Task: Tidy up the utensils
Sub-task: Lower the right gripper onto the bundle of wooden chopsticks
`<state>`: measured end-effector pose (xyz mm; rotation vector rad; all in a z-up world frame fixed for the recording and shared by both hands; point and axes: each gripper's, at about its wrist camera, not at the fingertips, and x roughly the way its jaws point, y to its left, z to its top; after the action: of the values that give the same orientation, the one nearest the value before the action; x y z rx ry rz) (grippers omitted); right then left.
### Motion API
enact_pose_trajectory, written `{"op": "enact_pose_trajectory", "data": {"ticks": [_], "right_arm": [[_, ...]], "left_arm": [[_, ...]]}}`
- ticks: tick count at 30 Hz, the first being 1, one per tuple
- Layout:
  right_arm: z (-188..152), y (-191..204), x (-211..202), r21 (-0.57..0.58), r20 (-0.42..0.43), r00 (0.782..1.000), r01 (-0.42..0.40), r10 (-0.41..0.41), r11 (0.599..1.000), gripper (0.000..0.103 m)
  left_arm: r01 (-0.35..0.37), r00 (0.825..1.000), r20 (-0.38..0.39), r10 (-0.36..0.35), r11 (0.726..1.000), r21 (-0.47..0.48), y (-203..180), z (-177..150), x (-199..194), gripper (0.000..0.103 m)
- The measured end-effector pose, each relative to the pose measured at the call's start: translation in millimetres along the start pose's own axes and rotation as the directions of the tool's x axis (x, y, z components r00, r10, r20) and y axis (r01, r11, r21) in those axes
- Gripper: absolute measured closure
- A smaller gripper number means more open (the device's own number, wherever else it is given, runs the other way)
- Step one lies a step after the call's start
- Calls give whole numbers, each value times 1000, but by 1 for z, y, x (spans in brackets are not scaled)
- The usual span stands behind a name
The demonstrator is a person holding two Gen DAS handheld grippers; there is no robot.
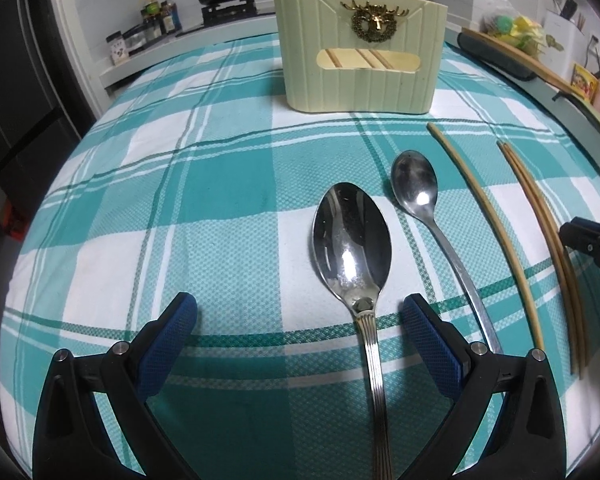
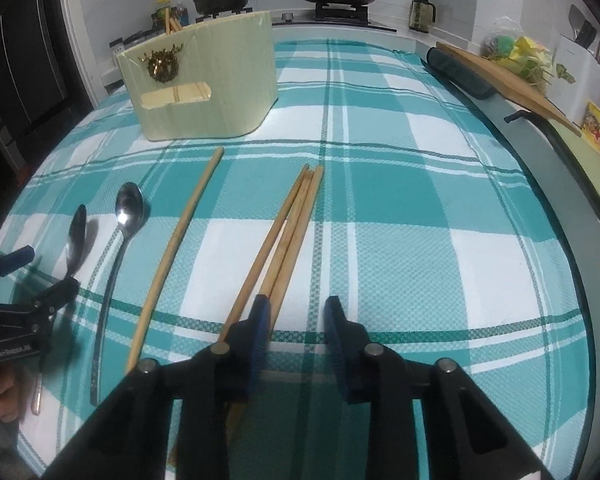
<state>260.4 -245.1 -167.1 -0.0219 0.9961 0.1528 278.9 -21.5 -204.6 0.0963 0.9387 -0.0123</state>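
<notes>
- Utensil holder [image 1: 360, 52]: pale green, upright at far end of checked cloth [image 1: 140, 200]; some chopsticks already stand in it, visible via front slot. Judged the drop-off point.
- Large spoon [image 1: 352, 236]: bowl up, handle running back between L gripper's pads. Lies flat on cloth, untouched.
- Small spoon [image 1: 416, 188]: just beside large one, to its right, parallel.
- Single chopstick [image 2: 180, 252]: alone, betw. small spoon and bundle.
- Chopstick bundle [image 2: 292, 220]: three sticks, tips together; near ends run under R gripper's left pad.
- L gripper [image 1: 300, 320]: jaws wide, straddling large spoon handle, no contact seen. Prob. lined up for pick.
- R gripper [image 2: 296, 316]: jaws narrowed but gap shows; sticks sit at left pad, not clamped betw. both.
- Room: cloth right of bundle bare; raised table rim [image 2: 560, 216] further right. Clear lane fwd to holder.
</notes>
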Motion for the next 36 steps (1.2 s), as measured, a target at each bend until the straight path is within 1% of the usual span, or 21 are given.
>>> {"op": "enact_pose_trajectory", "data": {"ticks": [2, 7, 13, 30, 33, 36], "right_arm": [[2, 2, 1, -1, 2, 1000, -9, 9, 1000, 78], [7, 5, 3, -16, -6, 1000, 16, -16, 1000, 78], [10, 9, 4, -41, 9, 998, 55, -55, 998, 78], [9, 12, 3, -59, 16, 997, 77, -76, 995, 78], [9, 15, 3, -86, 22, 996, 91, -89, 992, 78], [13, 12, 6, -115, 36, 994, 111, -108, 987, 79]], "left_arm": [[8, 1000, -3, -8, 1000, -9, 2, 0, 2, 1], [24, 1000, -11, -25, 999, -29, 4, -1, 5, 0], [31, 999, -12, -31, 999, -37, 5, -1, 5, 0], [39, 999, -17, -40, 998, -42, 6, -1, 7, 0], [50, 999, -21, -50, 998, -32, 7, 4, 11, 0], [33, 999, -21, -34, 998, -46, 14, 8, 14, 0]]}}
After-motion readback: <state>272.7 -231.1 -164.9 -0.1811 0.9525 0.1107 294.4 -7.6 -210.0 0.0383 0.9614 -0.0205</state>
